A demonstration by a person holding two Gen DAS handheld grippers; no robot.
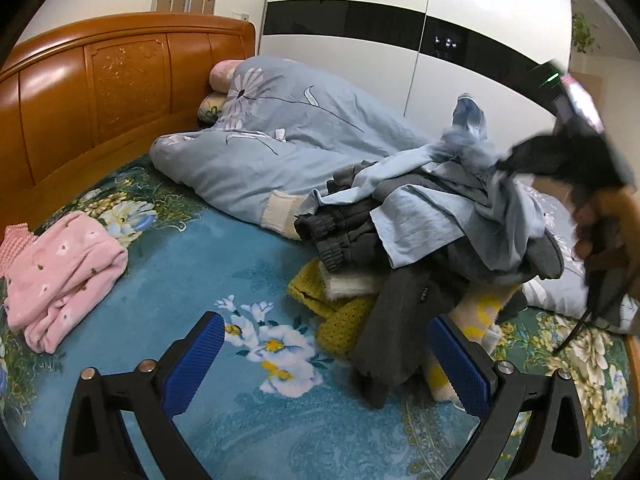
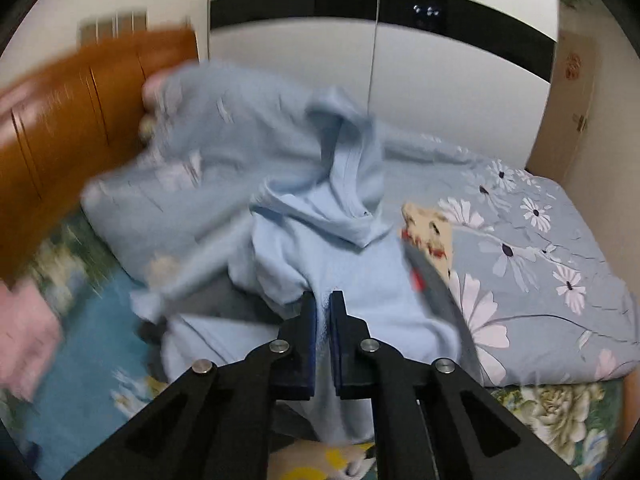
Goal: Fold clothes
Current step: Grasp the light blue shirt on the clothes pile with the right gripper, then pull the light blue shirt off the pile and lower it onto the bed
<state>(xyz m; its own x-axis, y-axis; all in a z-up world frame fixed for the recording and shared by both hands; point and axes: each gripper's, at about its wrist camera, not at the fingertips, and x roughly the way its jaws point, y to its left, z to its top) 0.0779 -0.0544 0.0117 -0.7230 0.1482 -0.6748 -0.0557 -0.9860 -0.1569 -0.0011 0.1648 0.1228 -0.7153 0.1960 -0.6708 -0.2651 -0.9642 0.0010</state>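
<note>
The right claw is seen clamped on a light blue cotton garment, which is lifted from a heap of mixed clothes on the bed. The left claw is held wide apart over the blue flowered bed cover, gripping nothing. A folded pink fleece garment lies to the left. Beyond, a grey-blue flowered quilt is bunched against the orange wooden headboard

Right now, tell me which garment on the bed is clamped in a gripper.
The light blue shirt, pinched between the right gripper jaws. The pink garment and the grey garment lie loose; the left gripper is open.
</note>
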